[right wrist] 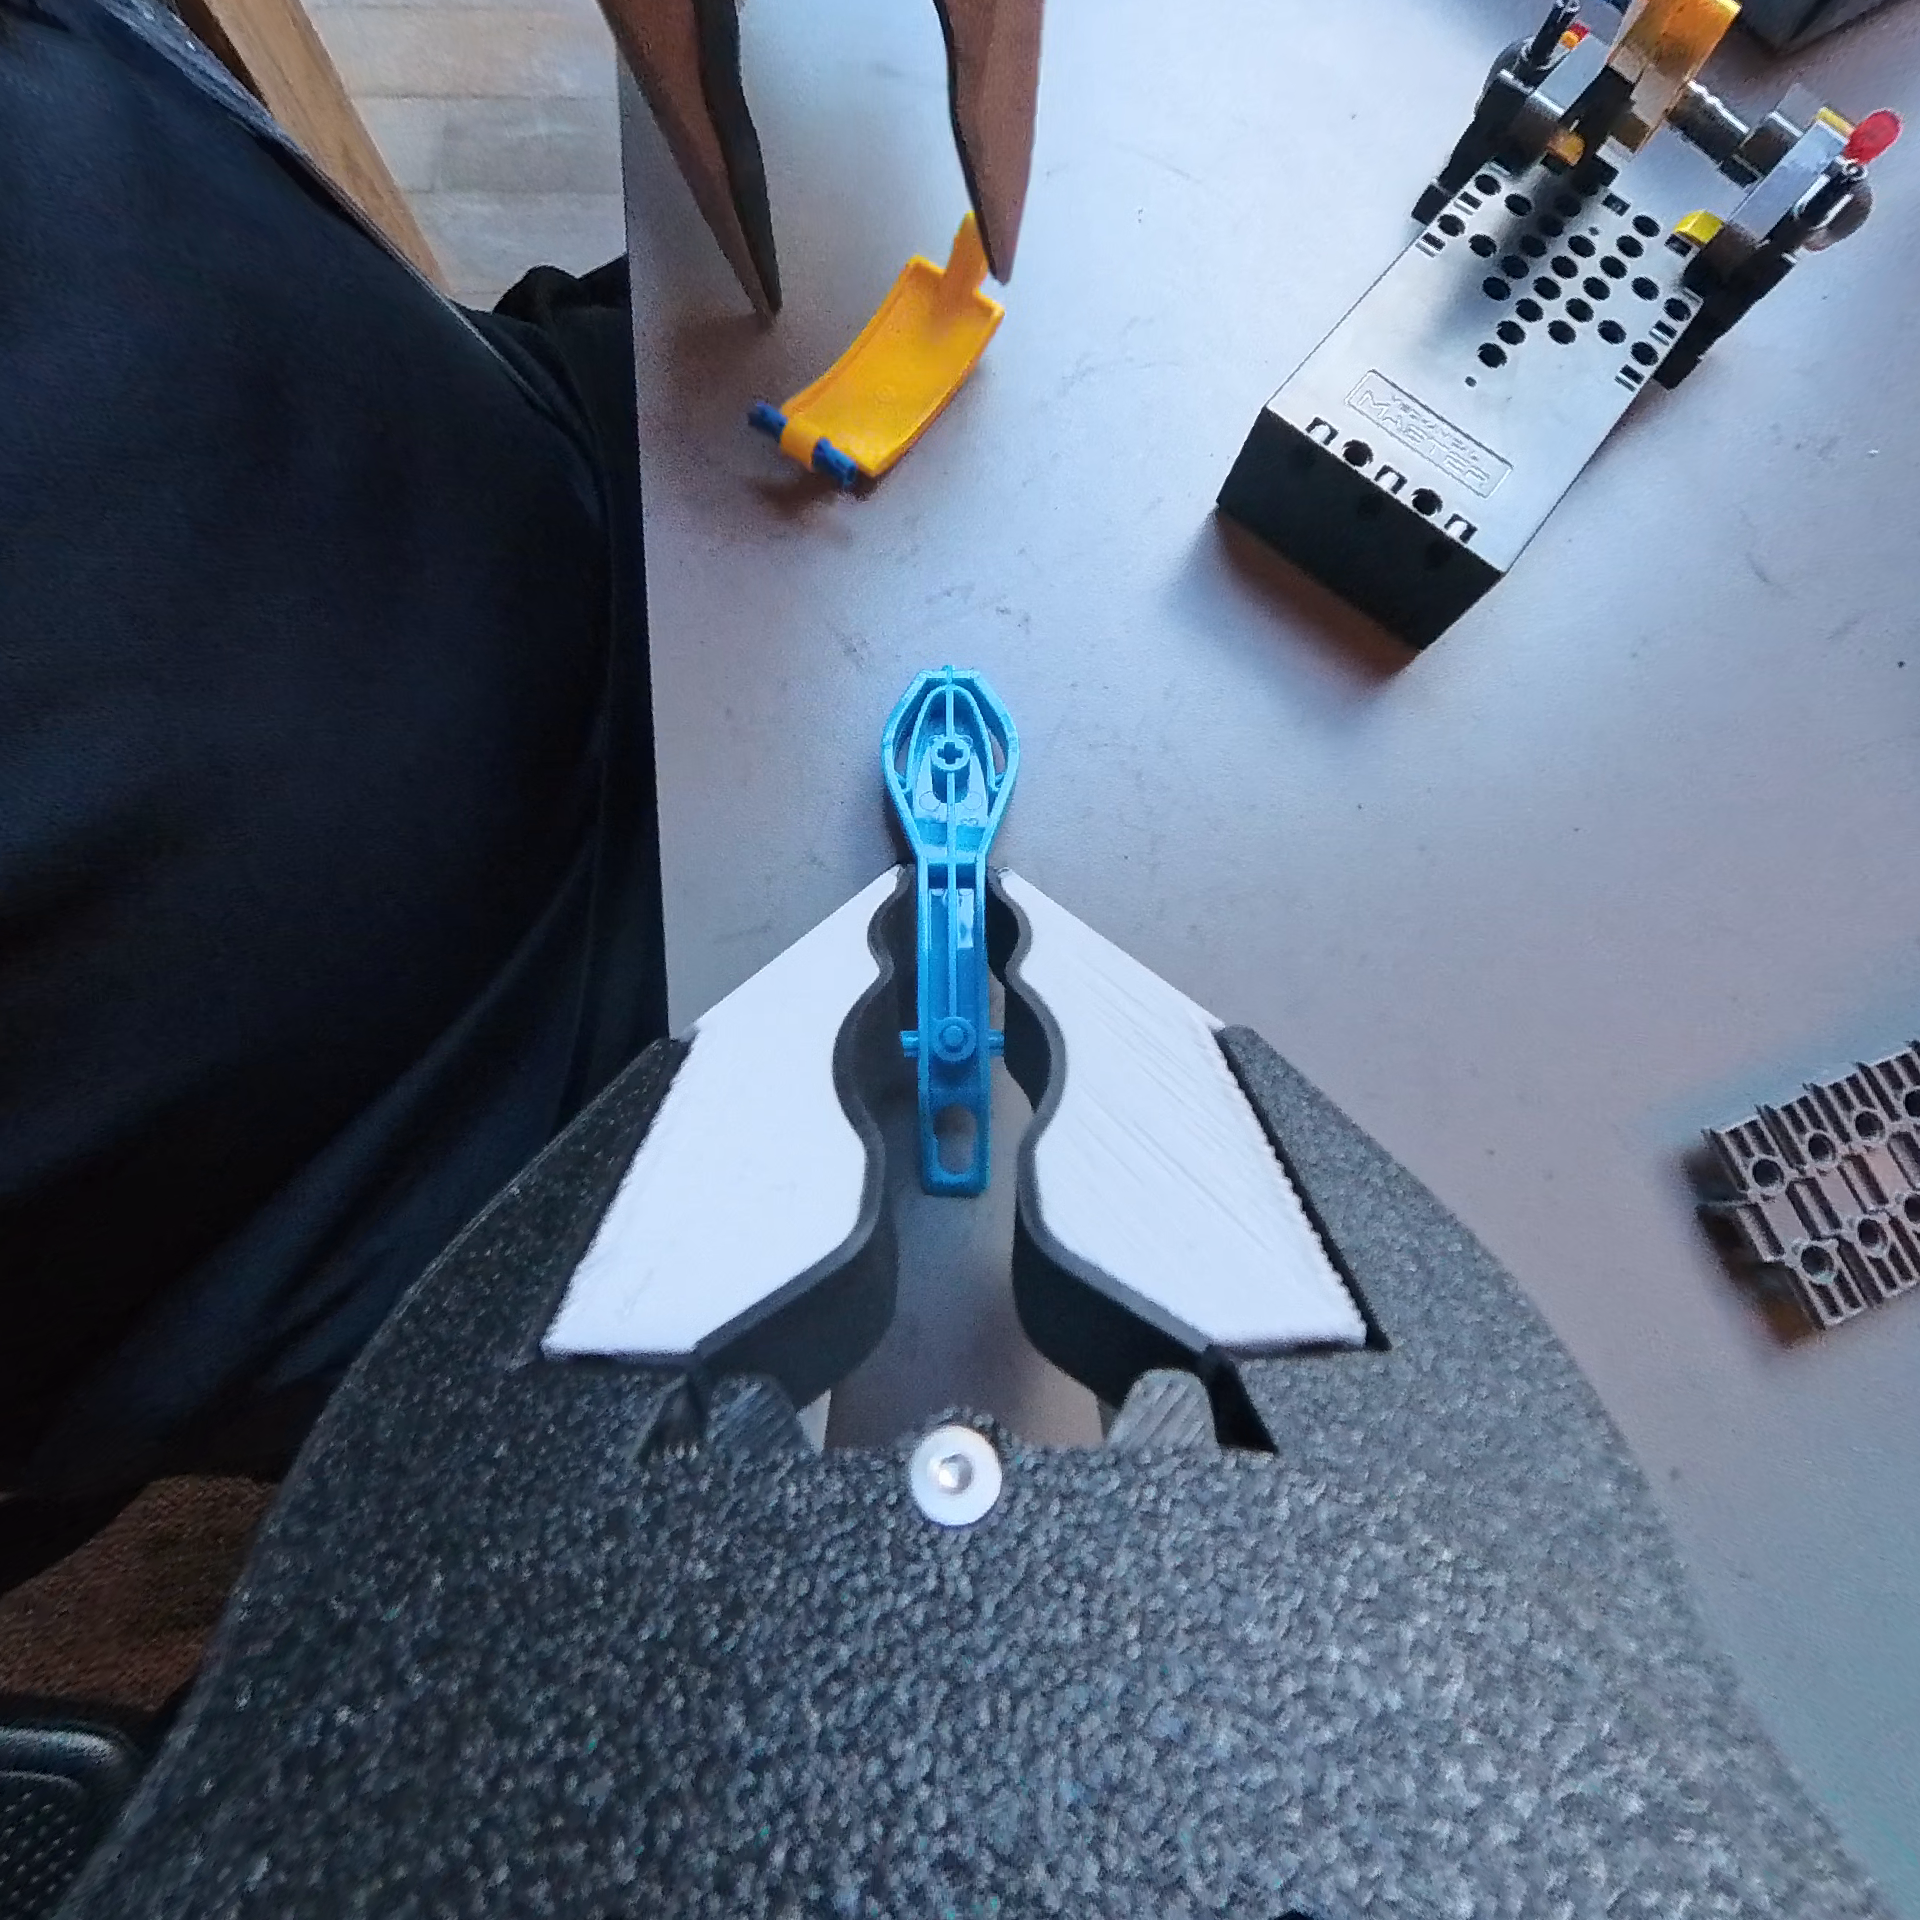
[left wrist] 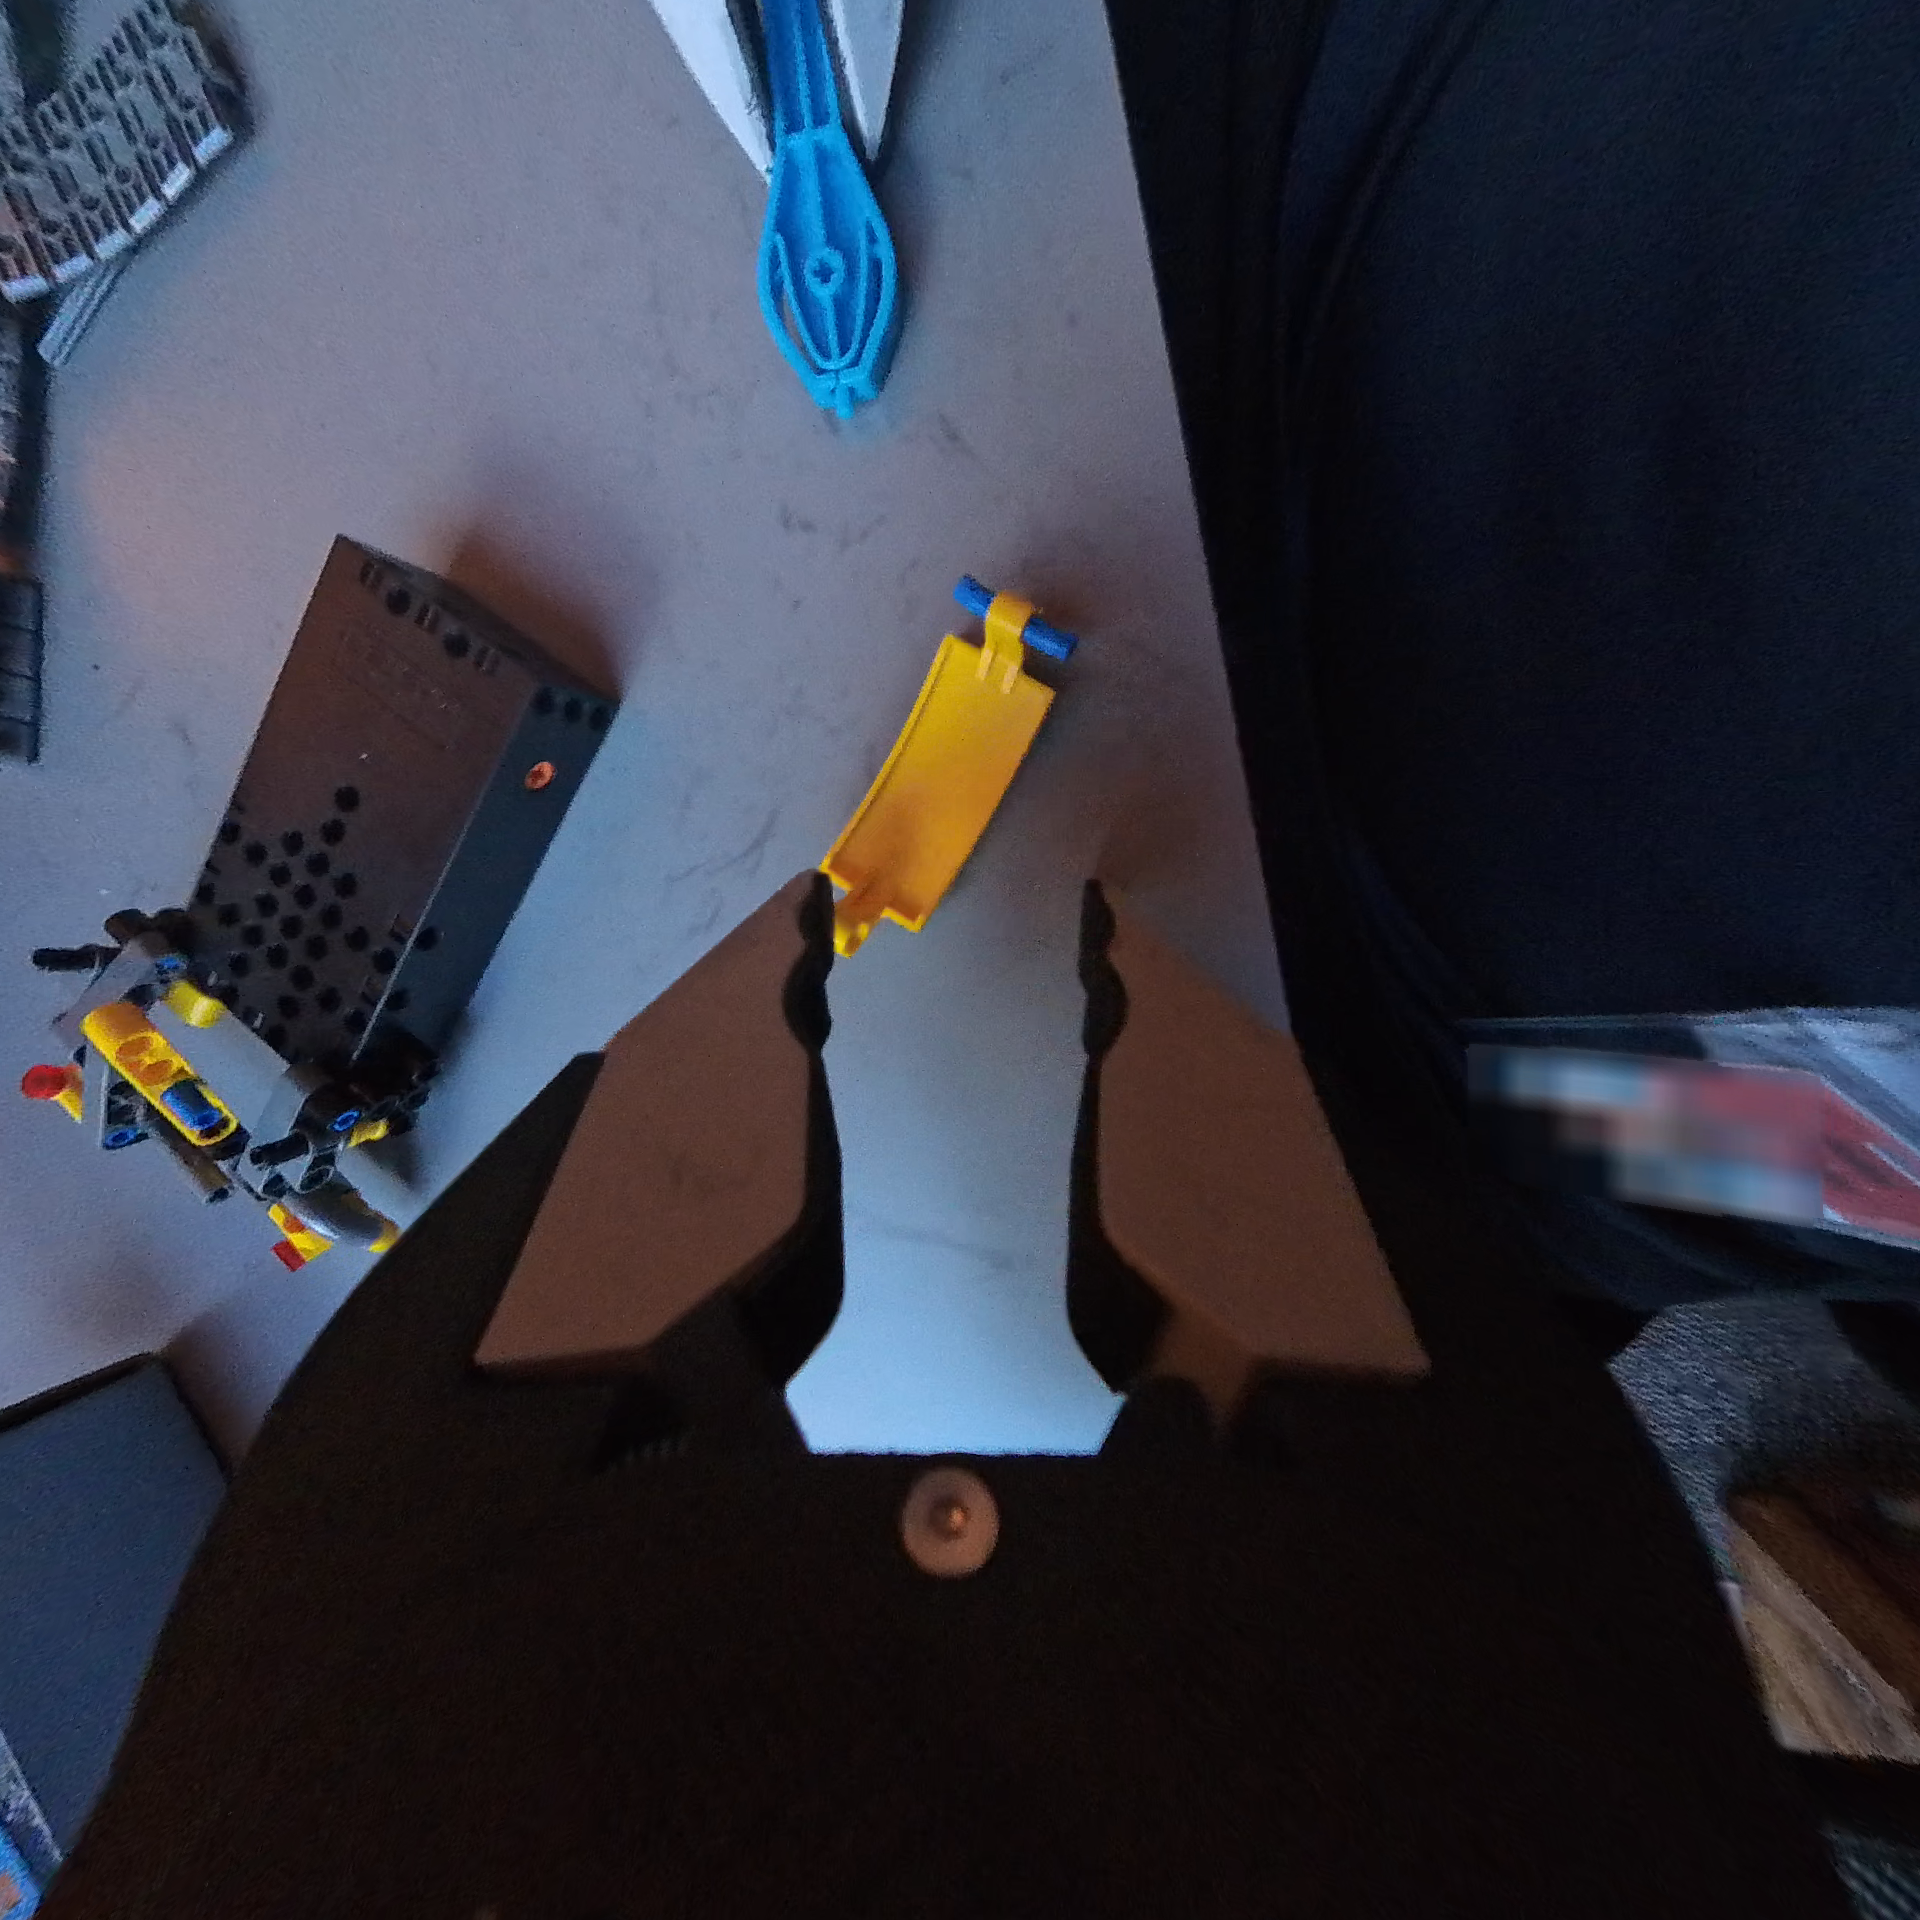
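My left gripper (left wrist: 956, 899) has brown fingers and is open. Its left fingertip (left wrist: 819, 899) touches the near end of a yellow curved panel (left wrist: 940, 790), which lies on the grey table with a blue pin (left wrist: 1013, 618) through its far end. My right gripper (right wrist: 951, 873) has white fingers and is shut on the neck of a blue cage-headed plastic piece (right wrist: 951, 769), holding it low over the table. In the right wrist view, the left gripper (right wrist: 885, 289) stands over the yellow panel (right wrist: 894, 364). The blue piece (left wrist: 826, 260) also shows in the left wrist view.
A dark perforated block (right wrist: 1455, 416) with a yellow, grey and black brick assembly (left wrist: 208, 1091) on its end lies on the table (right wrist: 1247, 831). A grey studded plate (right wrist: 1829, 1216) lies at the right. A person in dark clothing (right wrist: 312, 727) sits at the table edge. Left tips to right tips: about 15 cm. My left tips are roughly 10 cm from the dark perforated block (right wrist: 1455, 416). It is also in sight in the left wrist view (left wrist: 385, 734).
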Demonstrator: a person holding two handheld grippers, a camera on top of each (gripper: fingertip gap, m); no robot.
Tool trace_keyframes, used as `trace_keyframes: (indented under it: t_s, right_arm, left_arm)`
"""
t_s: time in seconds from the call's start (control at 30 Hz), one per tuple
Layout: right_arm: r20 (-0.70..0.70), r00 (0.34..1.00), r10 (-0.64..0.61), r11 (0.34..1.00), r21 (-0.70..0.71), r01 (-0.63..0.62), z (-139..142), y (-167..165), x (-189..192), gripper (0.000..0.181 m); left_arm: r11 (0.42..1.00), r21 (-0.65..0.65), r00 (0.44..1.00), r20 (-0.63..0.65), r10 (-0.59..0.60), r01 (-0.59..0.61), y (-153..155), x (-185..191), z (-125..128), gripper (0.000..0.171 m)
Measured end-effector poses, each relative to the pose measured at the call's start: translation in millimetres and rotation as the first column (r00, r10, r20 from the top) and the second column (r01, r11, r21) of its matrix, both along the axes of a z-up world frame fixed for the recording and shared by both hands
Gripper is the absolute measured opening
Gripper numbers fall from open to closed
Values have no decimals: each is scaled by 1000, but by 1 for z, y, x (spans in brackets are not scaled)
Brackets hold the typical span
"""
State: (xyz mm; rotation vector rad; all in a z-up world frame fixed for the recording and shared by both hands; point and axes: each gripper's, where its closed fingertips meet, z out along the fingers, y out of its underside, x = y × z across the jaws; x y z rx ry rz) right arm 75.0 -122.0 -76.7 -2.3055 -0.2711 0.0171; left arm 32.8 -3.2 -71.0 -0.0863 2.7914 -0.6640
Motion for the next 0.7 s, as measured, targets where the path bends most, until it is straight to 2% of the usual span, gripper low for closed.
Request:
trace_keyframes:
  t_s: [0.13, 0.27, 0.43, 0.53, 0.7]
  right_arm:
    - [8, 1000, -2, 1000, 1, 2, 0, 0, 0, 10]
    - [7, 1000, -2, 1000, 1, 2, 0, 0, 0, 10]
    - [10, 1000, -2, 1000, 3, 2, 0, -1, -1, 10]
    - [14, 1000, -19, 1000, 10, 19, 1, -1, 1, 10]
    - [-1, 997, -82, 997, -5, 82, 0, 1, 4, 10]
  left_arm:
    - [1000, 4, 999, 51, 18, -18, -14, 5, 2, 46]
    - [998, 53, 996, 88, -26, 22, -25, 12, 2, 43]
    - [996, 90, 999, 29, -28, 25, -34, 22, 0, 43]
    - [991, 65, 993, -3, 115, -115, -39, 37, -2, 38]
    - [955, -17, 955, -35, 295, -296, -32, 45, 7, 49]
